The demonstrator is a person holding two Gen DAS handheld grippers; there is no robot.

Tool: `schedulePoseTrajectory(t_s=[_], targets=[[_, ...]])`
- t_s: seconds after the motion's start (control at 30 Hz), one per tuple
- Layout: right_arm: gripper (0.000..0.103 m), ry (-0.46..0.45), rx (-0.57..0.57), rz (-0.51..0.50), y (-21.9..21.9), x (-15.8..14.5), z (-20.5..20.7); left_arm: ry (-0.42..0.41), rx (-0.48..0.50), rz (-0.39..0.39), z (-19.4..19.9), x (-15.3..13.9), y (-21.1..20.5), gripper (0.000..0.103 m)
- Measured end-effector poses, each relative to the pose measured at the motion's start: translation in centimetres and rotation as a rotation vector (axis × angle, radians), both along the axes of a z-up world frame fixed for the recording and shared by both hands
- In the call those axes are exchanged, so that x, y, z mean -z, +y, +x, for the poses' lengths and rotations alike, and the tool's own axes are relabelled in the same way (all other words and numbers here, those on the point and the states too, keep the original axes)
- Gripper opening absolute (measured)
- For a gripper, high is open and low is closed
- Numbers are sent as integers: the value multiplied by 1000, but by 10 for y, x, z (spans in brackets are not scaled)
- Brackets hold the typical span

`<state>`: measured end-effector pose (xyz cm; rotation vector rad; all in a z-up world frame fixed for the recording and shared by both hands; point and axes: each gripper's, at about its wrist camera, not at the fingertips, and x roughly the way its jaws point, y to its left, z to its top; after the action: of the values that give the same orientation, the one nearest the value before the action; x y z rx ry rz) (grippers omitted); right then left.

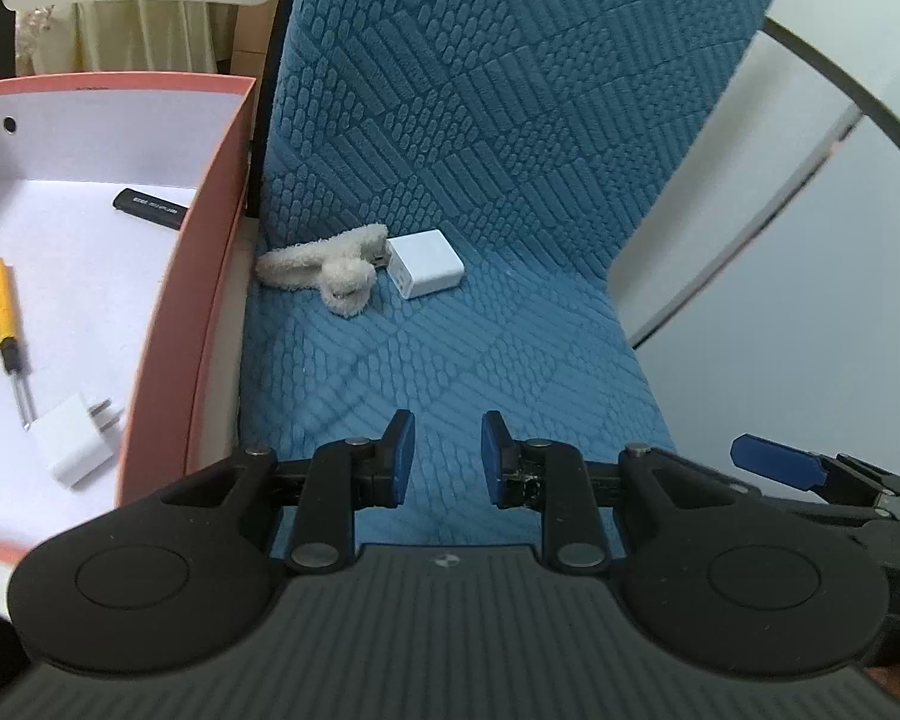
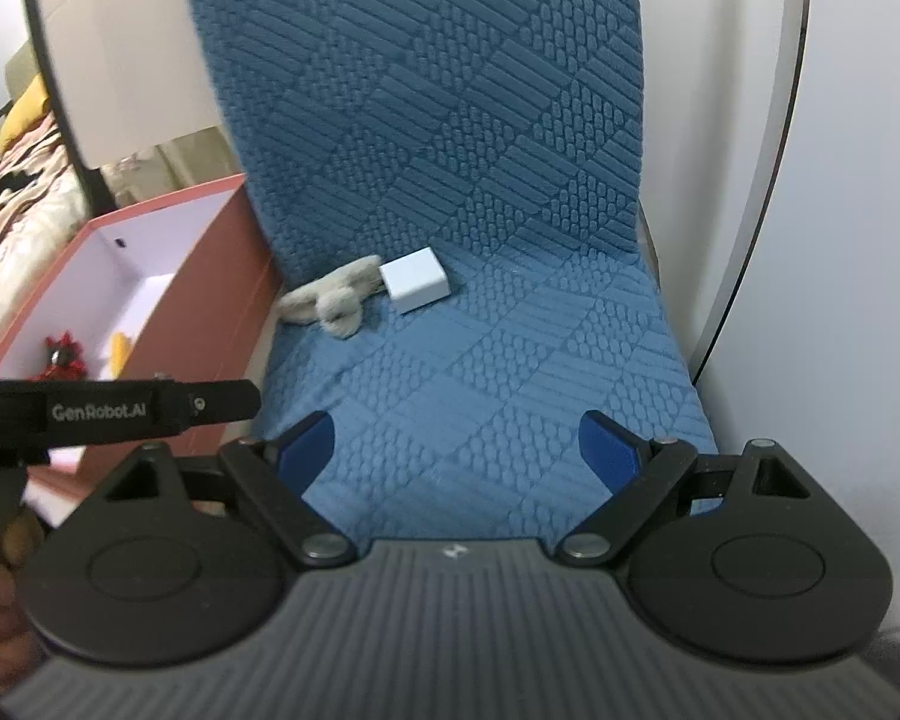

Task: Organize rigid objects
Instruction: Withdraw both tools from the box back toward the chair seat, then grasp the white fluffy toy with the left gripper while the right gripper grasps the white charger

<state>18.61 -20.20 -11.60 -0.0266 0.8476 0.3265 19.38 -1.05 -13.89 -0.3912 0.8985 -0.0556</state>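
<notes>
Left wrist view: white charger (image 1: 426,263) lies near box wall (image 1: 192,324).

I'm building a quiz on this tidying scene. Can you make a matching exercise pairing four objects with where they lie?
Things:
1. white square charger block
2. yellow-handled screwdriver
3. black rectangular stick
4. beige fluffy plush toy

Places:
A. in the pink box, near its far end
B. on the blue seat cover, right of the plush
C. in the box, beside a white wall plug
D. on the cover, next to the box wall

Pairs: 1-B, 2-C, 3-A, 4-D
</notes>
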Motion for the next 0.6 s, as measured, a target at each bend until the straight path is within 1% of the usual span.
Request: schedulePoseTrajectory(t_s=[0.13,0.3,0.43,0.53,0.6], targets=[[90,8,7,13,4,9,28,12,-12,-1,24,13,2,28],[90,21,4,33,10,23,63,19,-35,21,49,29,3,28],[90,32,-23,41,22,36,91,20,-51,52,67,45,3,28],[81,47,-58,33,31,45,111,32,-79,60,80,58,3,28],[81,61,-67,40,36,51,125,40,-105,65,88,68,6,28]])
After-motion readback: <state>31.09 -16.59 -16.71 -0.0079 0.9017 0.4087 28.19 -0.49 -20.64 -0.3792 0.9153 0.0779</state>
